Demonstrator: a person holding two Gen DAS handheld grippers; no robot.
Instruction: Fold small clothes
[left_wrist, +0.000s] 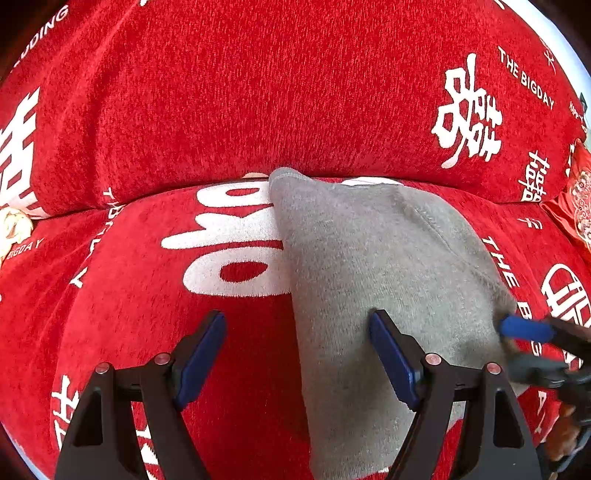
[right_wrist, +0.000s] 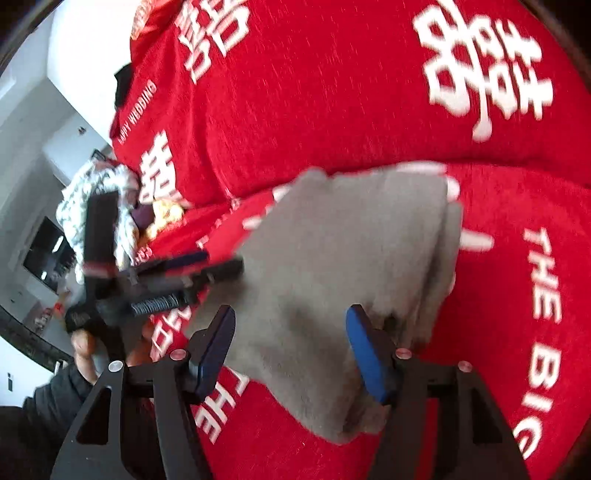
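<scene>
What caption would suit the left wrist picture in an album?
Open left gripper poised over a folded grey garment lying on a red sofa cover printed with white lettering.

A home living room: a sofa (left_wrist: 258, 92) covered in red chenille with white wedding lettering fills both views, and at the left of the right wrist view stand pale walls (right_wrist: 33, 107) and a dark screen (right_wrist: 44, 251).

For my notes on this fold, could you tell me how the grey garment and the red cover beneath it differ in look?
The grey garment is plain; the red cover carries white lettering and characters. The garment is a small folded bundle; the cover spreads across the whole seat and backrest. Both look soft.
</scene>
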